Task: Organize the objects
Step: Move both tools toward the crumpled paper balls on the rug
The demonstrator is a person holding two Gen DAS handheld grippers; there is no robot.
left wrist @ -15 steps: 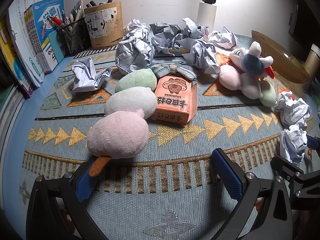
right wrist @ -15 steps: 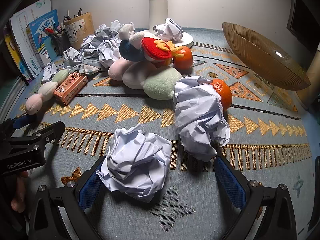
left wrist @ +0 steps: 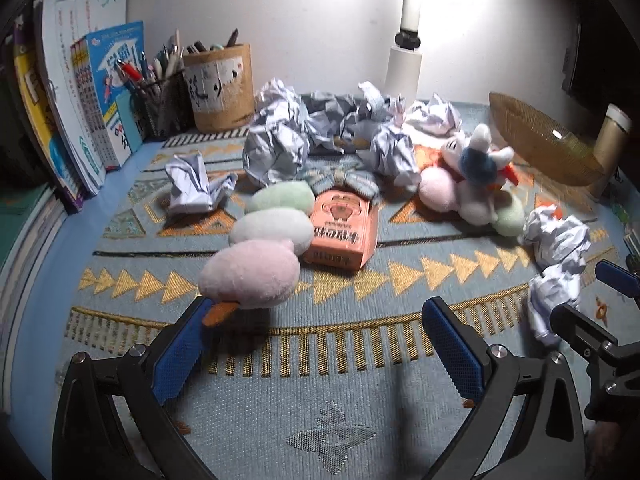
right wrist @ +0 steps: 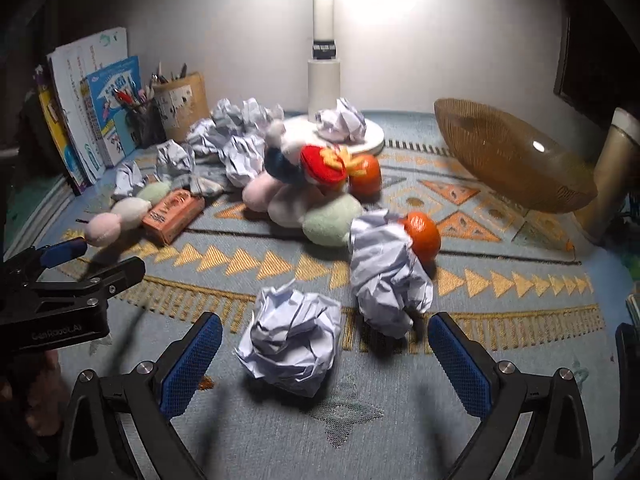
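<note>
Both grippers stand spread wide and hold nothing: the left gripper (left wrist: 320, 344) hovers over the patterned mat (left wrist: 280, 420) just short of a pink, white and green plush skewer (left wrist: 264, 240) lying beside an orange box (left wrist: 342, 236). The right gripper (right wrist: 324, 356) frames a crumpled white paper ball (right wrist: 292, 344) on the mat, pads apart from it; a larger ball (right wrist: 384, 272) leans against an orange (right wrist: 422, 236)

Patterned blue rug (right wrist: 500, 280) covers the desk. Around the orange box (right wrist: 172, 216): crumpled paper balls (right wrist: 292, 340), plush toys (right wrist: 120, 216), oranges (right wrist: 422, 234) further right.
</note>
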